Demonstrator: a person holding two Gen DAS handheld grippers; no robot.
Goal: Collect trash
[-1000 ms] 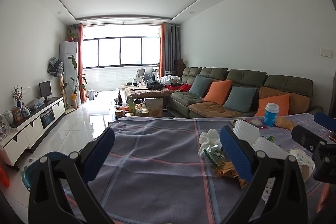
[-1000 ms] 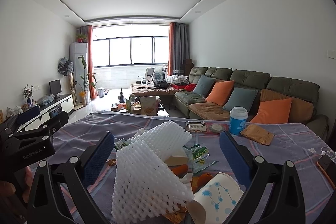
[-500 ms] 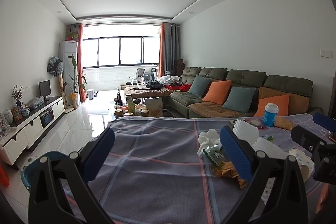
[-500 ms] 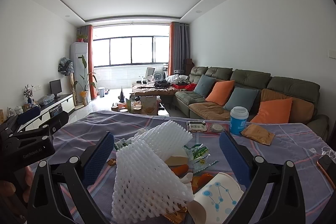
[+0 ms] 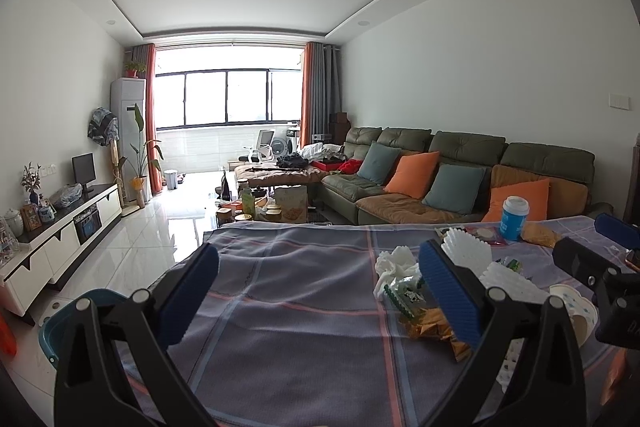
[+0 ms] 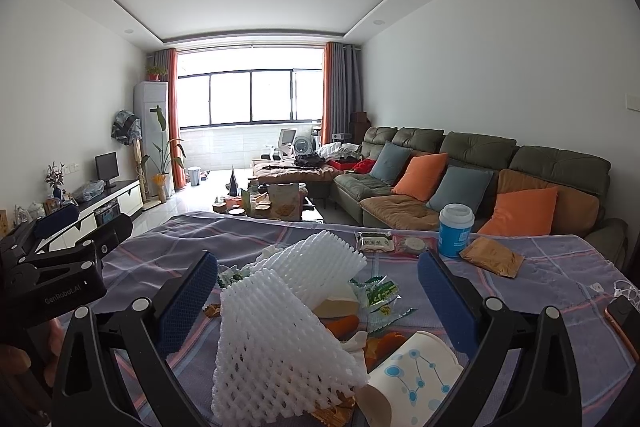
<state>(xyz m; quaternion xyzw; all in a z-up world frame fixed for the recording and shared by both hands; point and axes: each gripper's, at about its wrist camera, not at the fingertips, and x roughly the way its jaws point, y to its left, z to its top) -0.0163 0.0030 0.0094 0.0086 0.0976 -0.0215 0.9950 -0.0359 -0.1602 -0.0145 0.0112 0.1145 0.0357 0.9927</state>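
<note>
A heap of trash lies on the grey plaid tablecloth (image 5: 288, 311): white foam fruit nets (image 6: 280, 323), a tipped paper cup (image 6: 416, 375) with blue dots, green wrappers (image 6: 376, 293), orange peel, and crumpled tissue (image 5: 394, 261). In the right wrist view my right gripper (image 6: 318, 299) hovers open just above the foam nets, which sit between its blue pads. My left gripper (image 5: 320, 291) is open over bare cloth, the heap at its right pad (image 5: 448, 291). Each gripper shows at the edge of the other's view.
A blue-and-white lidded cup (image 6: 455, 229), a brown packet (image 6: 492, 257) and small snack packs (image 6: 394, 242) stand at the table's far side. A teal bin (image 5: 76, 311) sits on the floor at the left. A phone (image 6: 624, 319) lies at the right edge. A sofa stands beyond.
</note>
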